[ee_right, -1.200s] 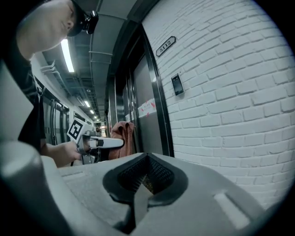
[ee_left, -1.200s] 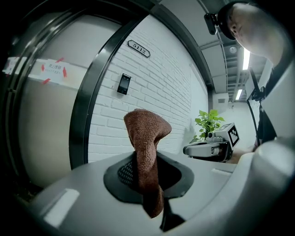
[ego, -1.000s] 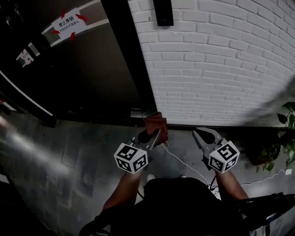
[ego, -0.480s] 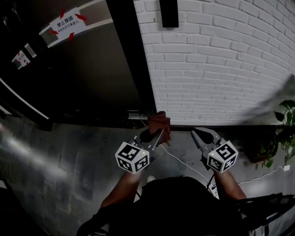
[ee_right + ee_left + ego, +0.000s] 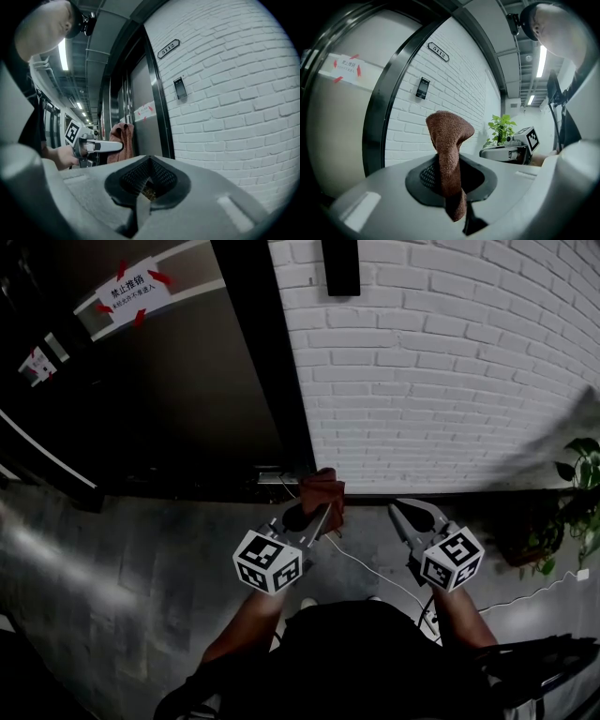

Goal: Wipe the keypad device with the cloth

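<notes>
The keypad device [image 5: 340, 266] is a small black box high on the white brick wall, also seen as the keypad device [image 5: 422, 88] and the keypad device [image 5: 179, 87], well above both grippers. My left gripper [image 5: 314, 514] is shut on a brown cloth [image 5: 322, 491], held low in front of the wall's foot. In the left gripper view the cloth [image 5: 447, 140] stands up folded out of the left gripper [image 5: 450, 180]. My right gripper [image 5: 415, 514] hangs beside it, shut with nothing held; the right gripper [image 5: 149, 182] shows its pads meeting. The cloth [image 5: 123, 140] appears there too.
A dark door [image 5: 169, 381] with a white sign [image 5: 131, 289] and a black frame [image 5: 267, 362] stands left of the brick wall. A potted plant [image 5: 581, 493] is at the right. A white cable [image 5: 375, 573] lies on the grey floor. A number plate [image 5: 438, 51] hangs above the keypad.
The head view has shifted slightly, bringing the wall a bit nearer. Both grippers hold almost the same place, the cloth still in the left one.
</notes>
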{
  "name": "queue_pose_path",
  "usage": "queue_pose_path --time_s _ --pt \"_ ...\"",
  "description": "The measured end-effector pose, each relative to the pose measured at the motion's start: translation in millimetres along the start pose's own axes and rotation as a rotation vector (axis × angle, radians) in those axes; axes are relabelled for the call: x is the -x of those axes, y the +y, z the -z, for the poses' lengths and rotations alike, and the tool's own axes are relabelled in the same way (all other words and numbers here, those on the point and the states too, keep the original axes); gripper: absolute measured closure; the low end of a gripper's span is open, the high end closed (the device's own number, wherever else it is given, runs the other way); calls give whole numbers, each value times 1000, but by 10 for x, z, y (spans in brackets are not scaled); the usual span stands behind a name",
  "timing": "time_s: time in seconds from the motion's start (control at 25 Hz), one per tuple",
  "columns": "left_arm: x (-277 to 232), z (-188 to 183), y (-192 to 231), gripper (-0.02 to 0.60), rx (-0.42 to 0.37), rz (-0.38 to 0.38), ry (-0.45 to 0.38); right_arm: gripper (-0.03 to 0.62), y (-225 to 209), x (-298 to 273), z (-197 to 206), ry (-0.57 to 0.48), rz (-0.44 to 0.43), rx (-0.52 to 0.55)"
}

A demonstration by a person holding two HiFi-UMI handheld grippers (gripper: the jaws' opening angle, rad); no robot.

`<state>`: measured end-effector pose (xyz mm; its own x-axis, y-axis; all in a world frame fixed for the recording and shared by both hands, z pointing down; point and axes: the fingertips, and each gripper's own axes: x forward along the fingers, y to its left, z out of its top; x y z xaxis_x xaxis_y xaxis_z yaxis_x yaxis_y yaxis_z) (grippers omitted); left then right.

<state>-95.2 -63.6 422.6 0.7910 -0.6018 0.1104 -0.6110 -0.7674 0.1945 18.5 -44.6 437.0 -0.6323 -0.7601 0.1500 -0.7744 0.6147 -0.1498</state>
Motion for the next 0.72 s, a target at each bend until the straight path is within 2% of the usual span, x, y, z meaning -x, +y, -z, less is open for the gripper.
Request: queue_pose_path --time_s 0.72 --pt "93 -11 10 518 10 3 -15 605 104 -20 34 -1 7 0"
